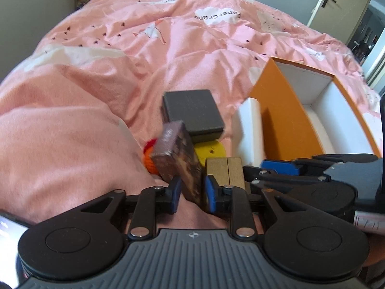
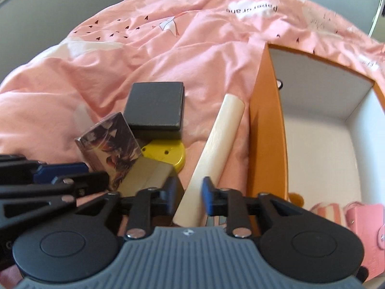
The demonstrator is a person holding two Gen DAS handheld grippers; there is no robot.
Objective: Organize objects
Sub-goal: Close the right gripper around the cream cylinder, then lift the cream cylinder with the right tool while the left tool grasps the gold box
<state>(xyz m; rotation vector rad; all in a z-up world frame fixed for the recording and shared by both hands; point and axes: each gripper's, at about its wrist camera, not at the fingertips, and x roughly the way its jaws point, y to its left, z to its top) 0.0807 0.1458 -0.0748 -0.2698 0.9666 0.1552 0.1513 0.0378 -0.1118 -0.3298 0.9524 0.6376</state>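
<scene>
My left gripper is shut on a dark patterned card box, held tilted above the pink bedding; it also shows in the right wrist view. My right gripper has its jaws around the near end of a cream wooden stick; whether they grip it I cannot tell. A dark grey square box lies behind, on a yellow disc. A tan block sits beside the disc. An orange box with white inside stands at the right.
An orange-red knitted item lies partly behind the card box. A pink card holder lies inside the orange box. Pink duvet covers the bed. A door is at the far right.
</scene>
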